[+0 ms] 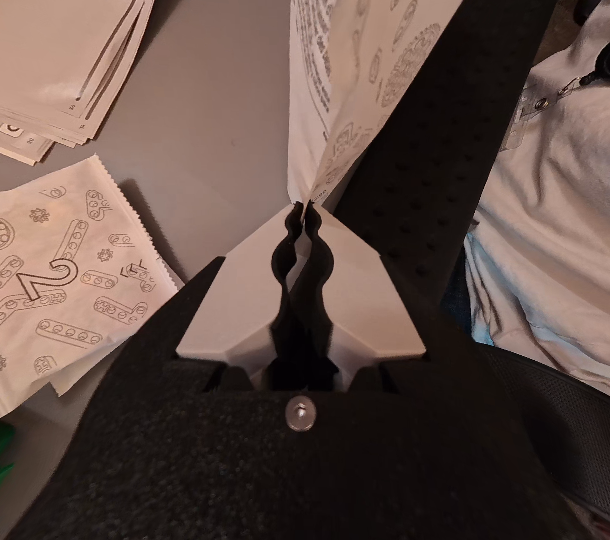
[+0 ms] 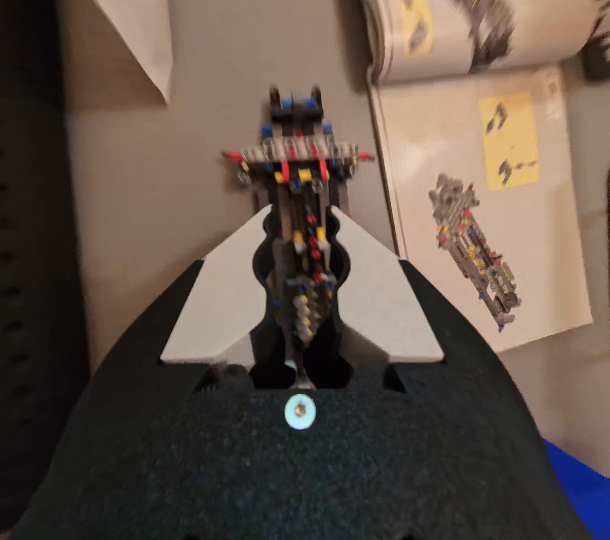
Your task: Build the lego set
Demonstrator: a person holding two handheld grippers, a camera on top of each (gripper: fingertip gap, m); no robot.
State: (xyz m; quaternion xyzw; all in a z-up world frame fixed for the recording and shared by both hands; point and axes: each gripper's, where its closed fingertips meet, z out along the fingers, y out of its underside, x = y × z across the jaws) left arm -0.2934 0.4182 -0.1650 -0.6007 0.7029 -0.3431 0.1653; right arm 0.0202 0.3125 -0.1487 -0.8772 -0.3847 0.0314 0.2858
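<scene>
The half-built model (image 2: 297, 181) is held in the right gripper (image 2: 301, 217), its long body lying between the 2 fingers and its wider cross-section of grey beams with red and blue pins reaching past the tips toward 12 o'clock, above the grey table (image 2: 214, 62). It is judged to be light but fragile: stiff along its length, with pins and small parts that could be popped loose by a squeeze across the thin ends. The long central frame is judged the best place to be gripped, as it is here, not the protruding pins. The right fingers are set at a middling gap, closed onto the sides of the model. This view is blurred, so exact contact points cannot be told.

The left gripper (image 1: 304, 210) is pinched almost fully together on the lower corner of a paper bag (image 1: 363, 46), which rises toward 12 o'clock. The bag is judged to be thin, soft and easily torn; a hold near a sealed edge is judged the safest. A second paper bag (image 1: 76, 276) lies flat at 9 o'clock and the instruction booklet (image 1: 66, 46) at 10 o'clock in the left view. In the right view an open booklet (image 2: 478, 194) lies at 2 o'clock from the model.
</scene>
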